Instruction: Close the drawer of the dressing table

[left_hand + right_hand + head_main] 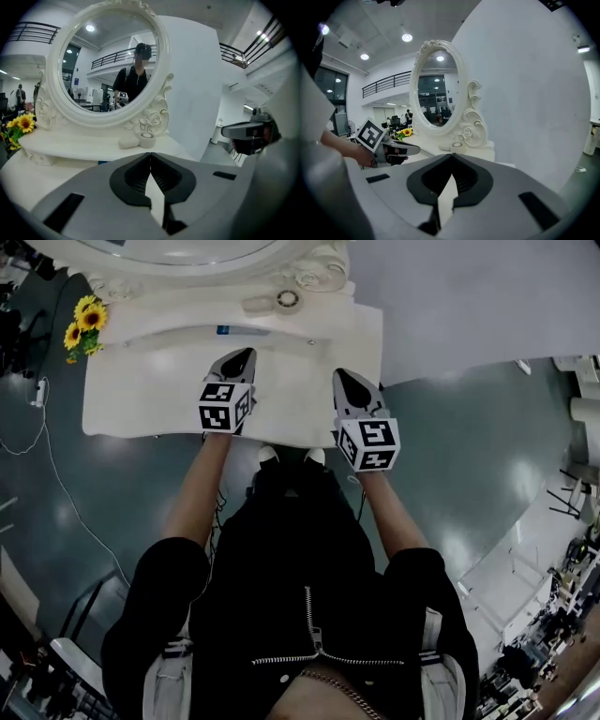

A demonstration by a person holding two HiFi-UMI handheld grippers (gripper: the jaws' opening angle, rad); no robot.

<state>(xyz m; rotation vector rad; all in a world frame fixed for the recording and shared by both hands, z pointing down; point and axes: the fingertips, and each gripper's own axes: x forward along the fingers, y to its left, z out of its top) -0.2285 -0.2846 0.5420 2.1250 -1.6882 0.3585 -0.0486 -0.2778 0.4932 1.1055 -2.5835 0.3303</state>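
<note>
Left gripper (242, 358) and right gripper (345, 379) hover over the dressing table (141, 399), jaws clenched, empty. Its drawer can't be picked out from above. Sunflowers (84, 324) sit at the left end, oval mirror (108, 61) at the back.

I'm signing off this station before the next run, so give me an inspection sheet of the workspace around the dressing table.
Surface: white dressing table, top mostly bare.
Job's things: drawer cannot be made out in any view; oval mirror stands at the back.
Clutter: sunflowers at the table's left corner; small roll and pale oblong thing at the mirror's foot; blue item on the raised shelf.
Grippers: left gripper and right gripper over the table top, both shut, nothing between the jaws.
Cables: thin cable trails over the floor left of the table.
Surroundings: dark glossy floor; white partition on the right.
</note>
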